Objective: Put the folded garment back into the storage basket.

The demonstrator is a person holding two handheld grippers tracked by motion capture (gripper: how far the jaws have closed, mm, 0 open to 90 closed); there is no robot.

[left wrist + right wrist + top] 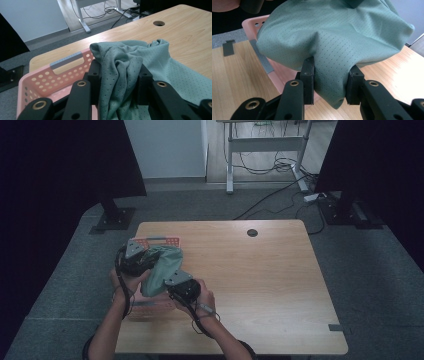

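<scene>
green mesh cloth (162,265) hangs over the pink basket (157,241), pinched shut at one end by the left gripper (117,75), at the other by the right gripper (330,78), probably to lower it in.

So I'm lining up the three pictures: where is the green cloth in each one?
High view: green cloth left of centre, between both grippers, over the pink basket.
Left gripper view: cloth centre to right, bunched between the jaws.
Right gripper view: cloth across the top, a fold pinched between the jaws.
Shared landmark: the pink basket.
</scene>
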